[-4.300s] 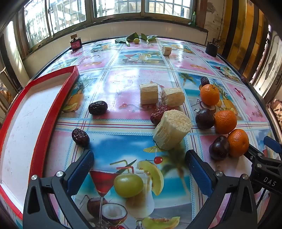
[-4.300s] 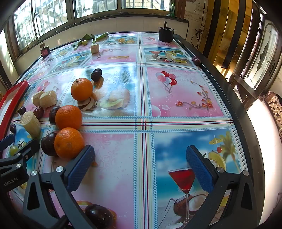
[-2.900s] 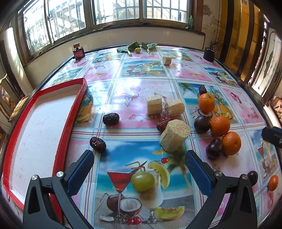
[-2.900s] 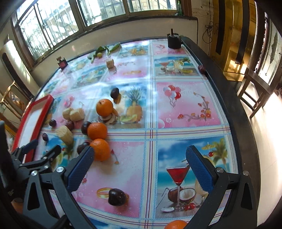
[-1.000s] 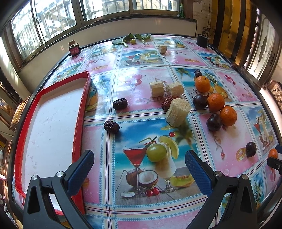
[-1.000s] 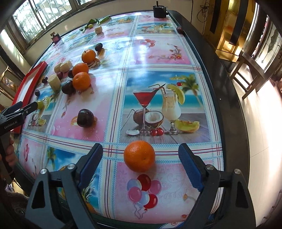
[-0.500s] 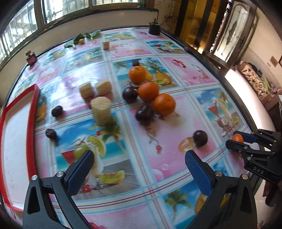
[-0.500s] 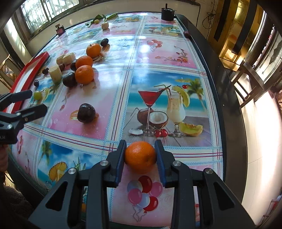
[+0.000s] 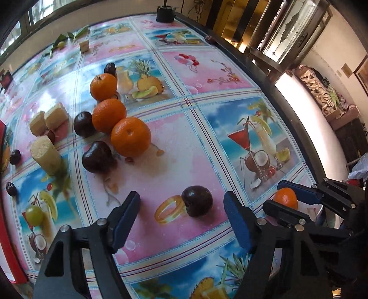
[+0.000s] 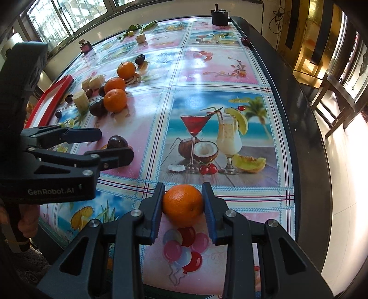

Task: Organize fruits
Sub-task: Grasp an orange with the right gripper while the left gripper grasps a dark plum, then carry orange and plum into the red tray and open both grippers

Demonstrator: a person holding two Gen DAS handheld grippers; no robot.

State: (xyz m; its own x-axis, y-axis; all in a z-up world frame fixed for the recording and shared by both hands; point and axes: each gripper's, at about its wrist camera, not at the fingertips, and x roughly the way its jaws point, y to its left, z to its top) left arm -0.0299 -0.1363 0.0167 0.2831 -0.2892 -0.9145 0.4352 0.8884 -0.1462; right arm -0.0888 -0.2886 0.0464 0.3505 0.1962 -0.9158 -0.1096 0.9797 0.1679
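Note:
My right gripper (image 10: pixel 183 207) is shut on an orange (image 10: pixel 183 204) near the table's front edge; this orange (image 9: pixel 285 197) also shows in the left wrist view, at the right. My left gripper (image 9: pixel 181 218) is open, its fingers standing either side of a dark plum (image 9: pixel 197 200) without touching it. In the right wrist view that plum (image 10: pixel 117 142) sits between the left gripper's fingers (image 10: pixel 85 134). Farther back lie three oranges (image 9: pixel 130 136), two more plums (image 9: pixel 99 157) and a red tray (image 10: pixel 53 92) at the far left.
Pale sugarcane pieces (image 9: pixel 46 154), dark dates (image 9: pixel 15 156) and a green grape (image 9: pixel 34 212) lie left of the oranges. The table's black edge (image 10: pixel 306 161) runs along the right, with a wooden chair (image 10: pixel 333 96) beyond it. A small black pot (image 10: pixel 219 15) stands at the far end.
My right gripper closed on the orange and still holds it. My left gripper swung right to the lone plum, and its fingers have narrowed around it.

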